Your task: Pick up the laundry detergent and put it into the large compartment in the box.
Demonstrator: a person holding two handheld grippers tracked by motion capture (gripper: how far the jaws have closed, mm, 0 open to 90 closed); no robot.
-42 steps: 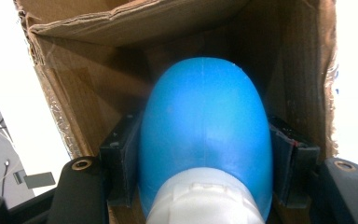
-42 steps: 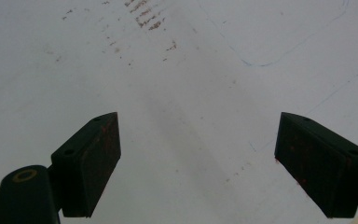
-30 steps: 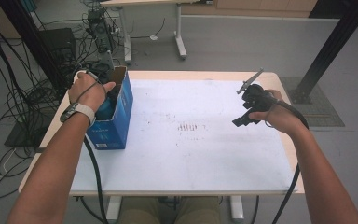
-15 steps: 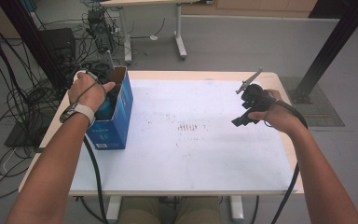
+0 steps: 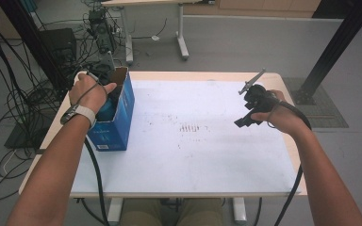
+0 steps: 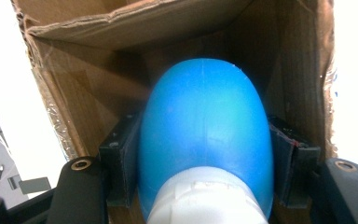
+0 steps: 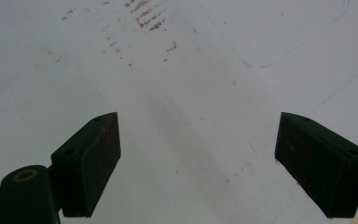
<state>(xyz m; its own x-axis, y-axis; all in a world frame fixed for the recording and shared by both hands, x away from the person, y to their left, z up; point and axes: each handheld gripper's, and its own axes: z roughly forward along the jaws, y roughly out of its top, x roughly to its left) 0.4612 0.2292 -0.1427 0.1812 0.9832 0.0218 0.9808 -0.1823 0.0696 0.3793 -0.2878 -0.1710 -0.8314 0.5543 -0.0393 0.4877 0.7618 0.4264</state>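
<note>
The left gripper view shows the left gripper (image 6: 205,186) inside the open cardboard box (image 6: 121,28), its jaws clamped on both sides of a blue bottle with a white cap (image 6: 205,140). The bottle looks lowered in but not yet released. The right gripper (image 7: 198,163) hangs over the white table (image 7: 191,56), jaws wide and empty.

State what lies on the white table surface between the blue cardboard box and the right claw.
High view: between blue cardboard box and right claw, the white table surface bears faint dark smudges, no objects.
</note>
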